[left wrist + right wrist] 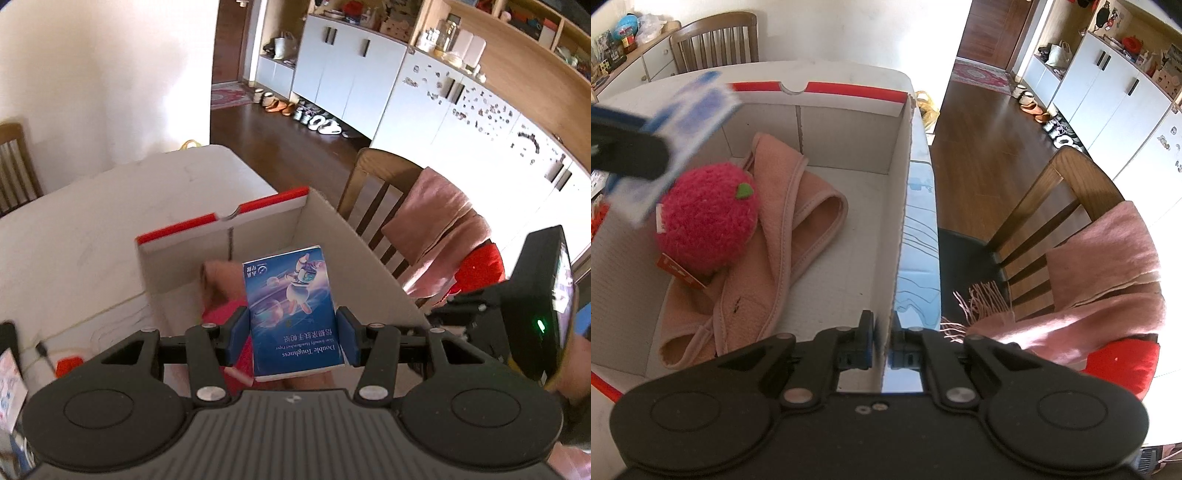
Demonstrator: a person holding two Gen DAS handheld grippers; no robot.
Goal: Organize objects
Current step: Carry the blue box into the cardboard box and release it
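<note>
Two things lie in the cardboard box: pink cloth, red plush ball.

plush ball on towel, inside box

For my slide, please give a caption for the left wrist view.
Left claw holds a blue tissue pack above the open cardboard box.

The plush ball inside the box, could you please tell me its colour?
Deep pink-red plush ball with a small green leaf; the right wrist view shows it best.
</note>
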